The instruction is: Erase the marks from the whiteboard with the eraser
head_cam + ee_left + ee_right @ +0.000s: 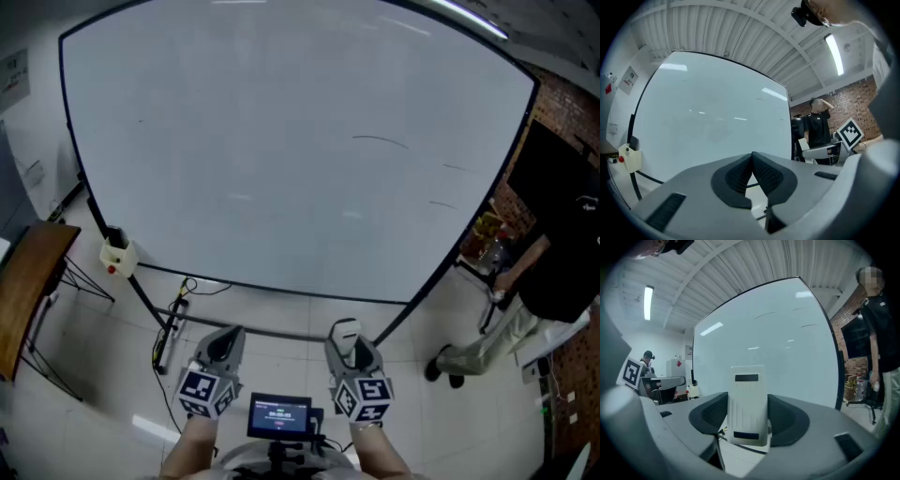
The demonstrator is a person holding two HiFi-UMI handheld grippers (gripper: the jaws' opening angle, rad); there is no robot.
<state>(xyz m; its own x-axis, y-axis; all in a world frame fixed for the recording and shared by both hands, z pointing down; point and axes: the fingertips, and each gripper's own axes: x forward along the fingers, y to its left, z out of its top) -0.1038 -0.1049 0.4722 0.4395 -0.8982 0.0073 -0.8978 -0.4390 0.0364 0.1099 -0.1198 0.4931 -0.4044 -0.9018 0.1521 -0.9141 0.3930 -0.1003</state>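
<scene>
Head view looks down on the whiteboard (281, 159), which fills most of the frame; a few thin curved marks (380, 141) sit on its right part, the rest looking clean. Below the whiteboard's lower edge and not touching it, the right hand-held gripper (349, 349) is clamped on the white eraser (346, 330), which stands upright between its jaws. Just left of it, also below the whiteboard, the left hand-held gripper (223, 343) has its jaws pressed together at the tips with nothing between them. A person (553, 272) in black stands right of the whiteboard; a wooden desk (28, 281) is at its left.
</scene>
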